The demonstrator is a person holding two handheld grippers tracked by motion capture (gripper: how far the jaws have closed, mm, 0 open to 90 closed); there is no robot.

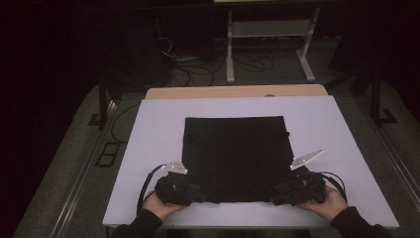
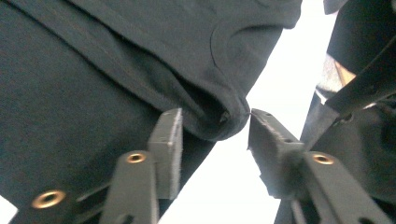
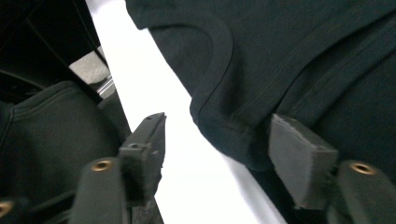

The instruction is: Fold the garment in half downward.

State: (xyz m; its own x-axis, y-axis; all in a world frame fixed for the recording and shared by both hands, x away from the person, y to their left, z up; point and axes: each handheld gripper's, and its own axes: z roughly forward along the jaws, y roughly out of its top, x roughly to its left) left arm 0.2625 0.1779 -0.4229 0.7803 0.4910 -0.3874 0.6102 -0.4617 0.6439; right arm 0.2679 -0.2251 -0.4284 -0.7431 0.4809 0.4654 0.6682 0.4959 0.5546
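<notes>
1. High view: a black garment (image 1: 235, 158), folded into a square, lies flat on the white surface (image 1: 148, 148), its near edge between the two hands.
2. Left tongs (image 1: 194, 192) sit at the near left corner of the garment, right tongs (image 1: 280, 194) at the near right corner.
3. Left gripper view: the left tongs (image 2: 212, 135) stand partly open, with the folded corner of the cloth lying between the jaws; the pads do not press on it.
4. Right gripper view: the right tongs (image 3: 219, 140) are likewise parted, one jaw over the white surface and the other resting against the fabric's edge, nothing clamped.
5. Judged step: a fold has been laid down and both corners let go, so the cloth rests on its own.
6. Next move probably calls for drawing both tongs clear without dragging the corners, then choosing fresh grip points for another fold.
</notes>
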